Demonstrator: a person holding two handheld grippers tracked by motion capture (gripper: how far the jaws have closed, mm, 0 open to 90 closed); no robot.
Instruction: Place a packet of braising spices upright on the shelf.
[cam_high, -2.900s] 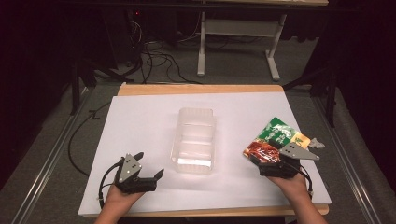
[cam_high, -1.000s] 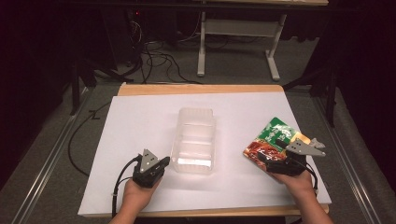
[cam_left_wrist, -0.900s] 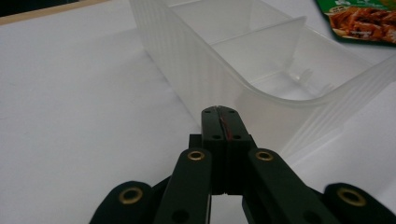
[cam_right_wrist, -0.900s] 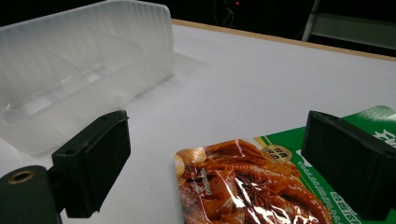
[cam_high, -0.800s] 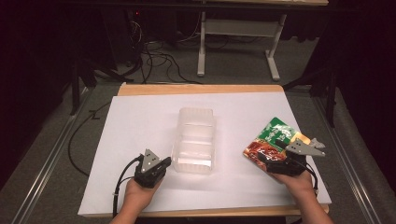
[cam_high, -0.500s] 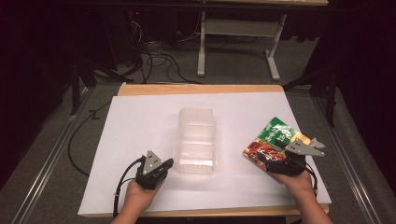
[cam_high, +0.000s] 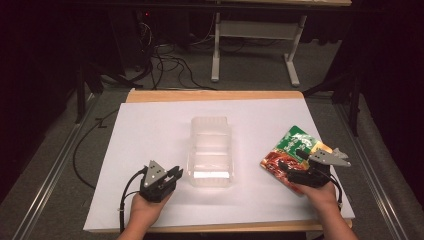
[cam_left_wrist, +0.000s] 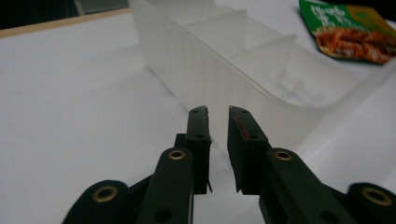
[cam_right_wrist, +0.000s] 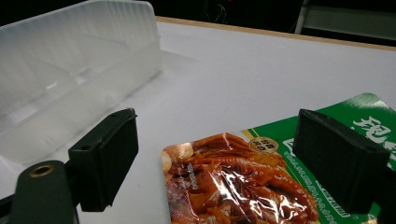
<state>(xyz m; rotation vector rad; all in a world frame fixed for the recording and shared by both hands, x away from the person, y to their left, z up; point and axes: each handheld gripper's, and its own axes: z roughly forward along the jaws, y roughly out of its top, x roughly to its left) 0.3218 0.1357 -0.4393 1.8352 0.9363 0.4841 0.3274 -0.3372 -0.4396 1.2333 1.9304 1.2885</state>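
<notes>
A clear plastic container (cam_high: 210, 150) with several compartments lies mid-table; it also shows in the left gripper view (cam_left_wrist: 243, 60) and the right gripper view (cam_right_wrist: 60, 74). A green and red snack packet (cam_high: 295, 145) lies flat to its right. My left gripper (cam_high: 174, 175) rests by the container's near left corner, its jaws (cam_left_wrist: 217, 112) almost together with nothing between them, pointing at the container wall. My right gripper (cam_high: 290, 169) is open over the packet's near corner. Its jaws stand wide apart on either side of the packet (cam_right_wrist: 261, 182).
A white sheet (cam_high: 150, 130) covers the wooden table, with bare sheet to the left and behind the container. Beyond the far edge are floor cables (cam_high: 165, 55) and a white desk frame (cam_high: 255, 35). A metal rail (cam_high: 55, 165) runs along the left.
My left gripper has moved right to the container's near left corner and its jaws have closed. The right gripper and the packet have stayed put.
</notes>
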